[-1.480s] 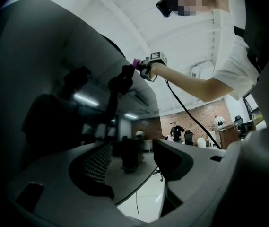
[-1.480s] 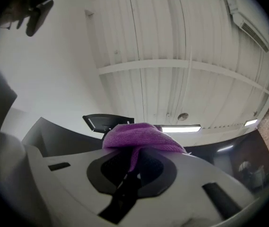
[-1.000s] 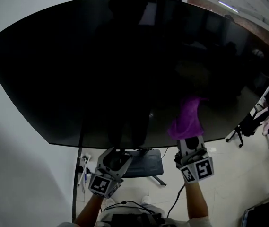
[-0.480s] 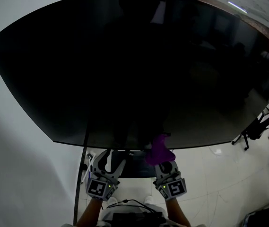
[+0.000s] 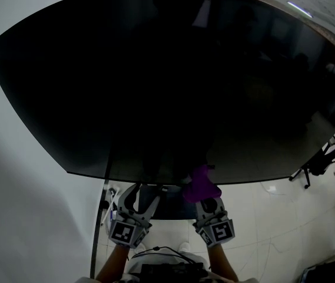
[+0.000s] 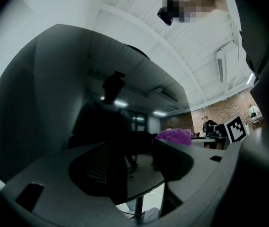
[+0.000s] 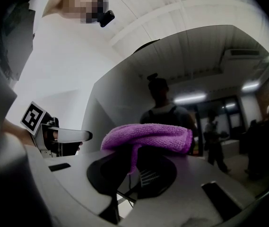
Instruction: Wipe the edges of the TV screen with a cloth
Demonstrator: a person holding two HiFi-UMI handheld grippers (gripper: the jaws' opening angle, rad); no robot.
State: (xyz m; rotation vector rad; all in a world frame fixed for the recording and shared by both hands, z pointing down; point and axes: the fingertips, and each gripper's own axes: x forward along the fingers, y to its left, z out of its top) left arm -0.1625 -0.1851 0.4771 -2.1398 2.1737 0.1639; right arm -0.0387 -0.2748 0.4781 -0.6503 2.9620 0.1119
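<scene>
The large black TV screen (image 5: pixel 167 81) fills the head view; its bottom edge runs just above both grippers. My right gripper (image 5: pixel 205 198) is shut on a bunched purple cloth (image 5: pixel 201 184), and the cloth sits against the bottom edge near the middle. In the right gripper view the cloth (image 7: pixel 148 138) is draped over the jaws of the right gripper (image 7: pixel 139 157), with the TV screen (image 7: pixel 195 79) right ahead. My left gripper (image 5: pixel 141 197) stands open and empty just below the bottom edge, to the left of the cloth. The left gripper view shows the left gripper (image 6: pixel 134 150) open and the cloth (image 6: pixel 174 136) off to its right.
The TV's dark stand base (image 5: pixel 173 210) lies on the floor under the screen, between the grippers. A black cable (image 5: pixel 99 217) hangs down the white wall at the left. Office chairs (image 5: pixel 311 158) stand on the tiled floor at the right.
My right gripper has carried the cloth down and to the left, from the lower right of the screen to the bottom edge near the middle. The left gripper has barely moved.
</scene>
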